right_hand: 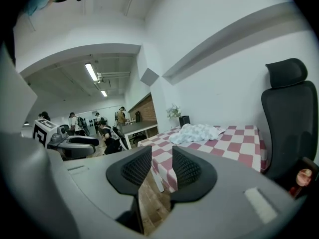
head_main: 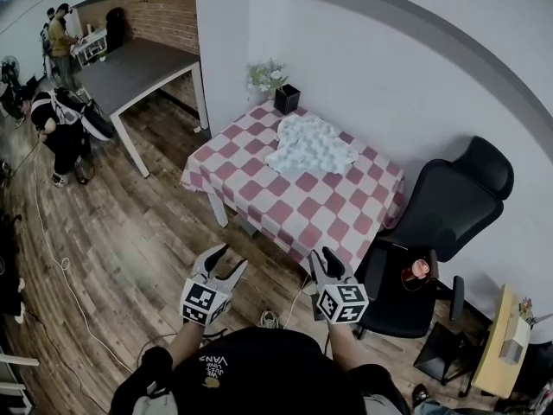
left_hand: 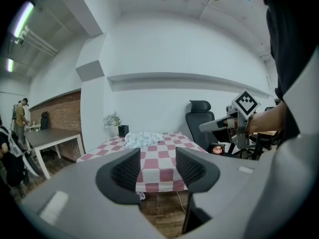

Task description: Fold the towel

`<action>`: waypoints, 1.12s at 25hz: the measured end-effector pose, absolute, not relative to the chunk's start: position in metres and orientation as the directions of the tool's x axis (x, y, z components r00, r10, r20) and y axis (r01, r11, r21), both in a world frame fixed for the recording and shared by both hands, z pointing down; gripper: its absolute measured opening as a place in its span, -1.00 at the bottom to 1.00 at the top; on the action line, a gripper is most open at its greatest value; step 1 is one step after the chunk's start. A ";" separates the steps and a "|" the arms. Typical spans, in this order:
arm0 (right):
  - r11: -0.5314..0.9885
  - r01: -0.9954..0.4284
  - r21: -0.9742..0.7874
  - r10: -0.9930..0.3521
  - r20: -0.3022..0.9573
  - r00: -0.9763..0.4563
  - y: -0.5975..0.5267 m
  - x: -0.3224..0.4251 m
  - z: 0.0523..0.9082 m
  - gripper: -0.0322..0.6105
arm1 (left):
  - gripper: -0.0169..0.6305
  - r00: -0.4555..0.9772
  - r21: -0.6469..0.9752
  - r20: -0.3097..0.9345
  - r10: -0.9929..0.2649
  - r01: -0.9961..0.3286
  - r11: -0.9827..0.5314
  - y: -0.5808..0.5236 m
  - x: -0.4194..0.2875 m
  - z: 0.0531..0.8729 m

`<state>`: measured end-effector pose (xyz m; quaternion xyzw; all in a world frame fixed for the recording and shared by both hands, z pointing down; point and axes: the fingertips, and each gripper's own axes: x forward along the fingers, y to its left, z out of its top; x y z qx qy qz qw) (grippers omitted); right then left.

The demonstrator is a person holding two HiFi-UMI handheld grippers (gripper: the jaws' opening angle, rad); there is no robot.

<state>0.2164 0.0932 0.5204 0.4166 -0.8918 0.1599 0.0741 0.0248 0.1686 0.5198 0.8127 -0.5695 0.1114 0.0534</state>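
The left gripper (head_main: 229, 260) holds its jaws fairly wide apart. In the left gripper view nothing stands between its ribbed black pads (left_hand: 127, 169); only the table shows through the gap. The right gripper (head_main: 324, 258) holds its jaws at a narrower gap, also with nothing between them, and its pads (right_hand: 188, 171) touch nothing. Both grippers hang in the air over the brown wood-plank floor (head_main: 147, 240), side by side and well short of the table.

The square table with the red-and-white checked cloth (head_main: 298, 210) stands against a white wall (head_main: 380, 67). A black high-backed office chair (head_main: 449, 201) sits just beside it on the right. A small plant in a black pot (head_main: 286, 98) stands at the table's far corner. Farther left are a long grey table (head_main: 134, 72), a brick wall (head_main: 164, 11) and several people (head_main: 59, 46).

The crumpled white towel (head_main: 311, 145) lies in a loose heap on the far half of the checked table, near the wall and just beside the black pot. Its long axis runs roughly along the wall-side edge, from the pot end towards the chair end.
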 end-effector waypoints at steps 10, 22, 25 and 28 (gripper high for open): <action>0.587 -0.766 -0.263 -0.712 0.283 -0.643 0.001 0.207 0.532 -0.53 | -0.34 0.293 -0.042 0.295 -0.910 -0.947 -0.319 0.093 0.014 0.538; 0.416 -0.873 -0.255 -0.811 0.329 -0.483 -0.074 0.166 0.536 -0.53 | -0.34 0.449 -0.003 0.317 -0.835 -0.880 -0.474 -0.015 -0.051 0.546; 0.347 -0.903 -0.253 -0.850 0.322 -0.417 -0.094 0.149 0.527 -0.53 | -0.34 0.511 -0.011 0.317 -0.799 -0.841 -0.542 -0.049 -0.073 0.538; 0.292 -0.923 -0.250 -0.875 0.319 -0.363 -0.109 0.133 0.521 -0.53 | -0.34 0.564 -0.003 0.314 -0.764 -0.804 -0.594 -0.078 -0.091 0.536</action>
